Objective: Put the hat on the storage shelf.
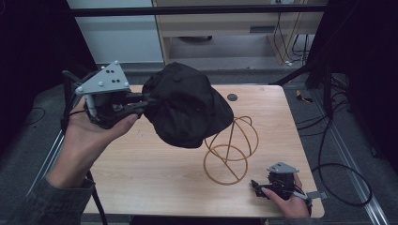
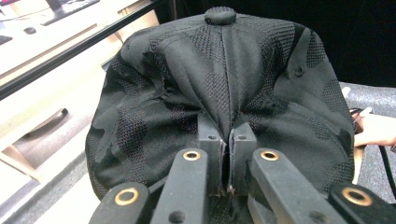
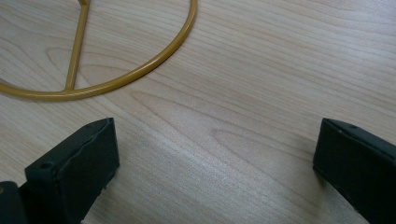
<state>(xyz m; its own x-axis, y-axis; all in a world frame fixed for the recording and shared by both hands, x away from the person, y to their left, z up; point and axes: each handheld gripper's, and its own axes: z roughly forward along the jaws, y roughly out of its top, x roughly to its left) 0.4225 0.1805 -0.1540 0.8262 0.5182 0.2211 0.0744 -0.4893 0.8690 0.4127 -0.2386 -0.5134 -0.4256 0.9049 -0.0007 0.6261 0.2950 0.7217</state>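
A black cap hangs in the air over the left half of the wooden table. My left gripper is shut on its edge. In the left gripper view the two jaws pinch a fold of the cap's cloth, and the top button points away. A gold wire hat stand rests on the table just right of and below the cap. My right gripper lies low on the table near the front right, open, with bare wood between its jaws. The stand's base ring lies just ahead of it.
A small dark round disc sits at the table's far edge. Cables trail on the grey floor to the right. A pale cabinet stands behind the table. A person's hand shows past the cap.
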